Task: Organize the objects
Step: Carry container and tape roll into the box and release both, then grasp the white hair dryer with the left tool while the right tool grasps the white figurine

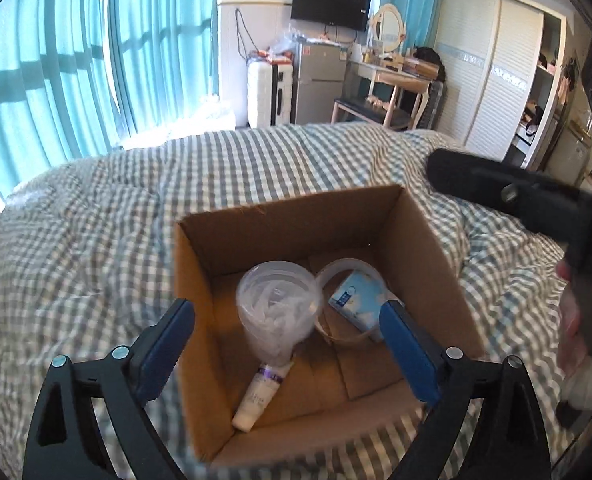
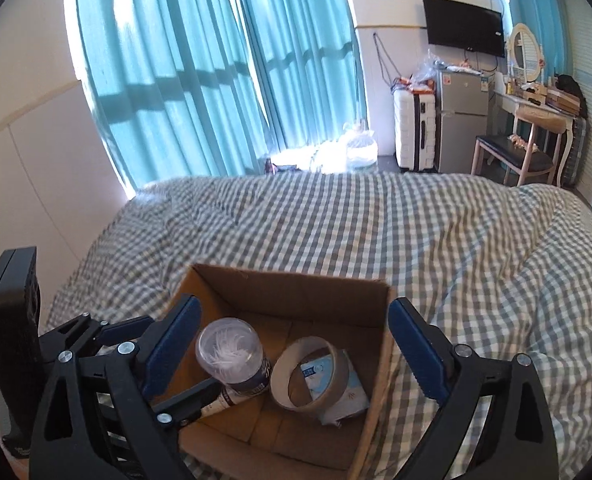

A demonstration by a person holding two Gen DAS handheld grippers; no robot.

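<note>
In box (image 1: 424,248), tissue pack (image 1: 356,300) (print unreadable)

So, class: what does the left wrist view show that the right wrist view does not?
Only the left wrist view: the louvred wardrobe and a hand.

Only the right wrist view: the water jug by the curtain.

Both: the cardboard box on the checked bed, holding clear jar, tape roll and tube; both grippers open.

On the bed (image 2: 376,220) sits an open box (image 1: 428,264) — inside, a jar (image 1: 278,304) lies over a tube (image 1: 256,396), with a tape roll (image 2: 308,376) beside them, resting on a packet (image 2: 348,396).
</note>
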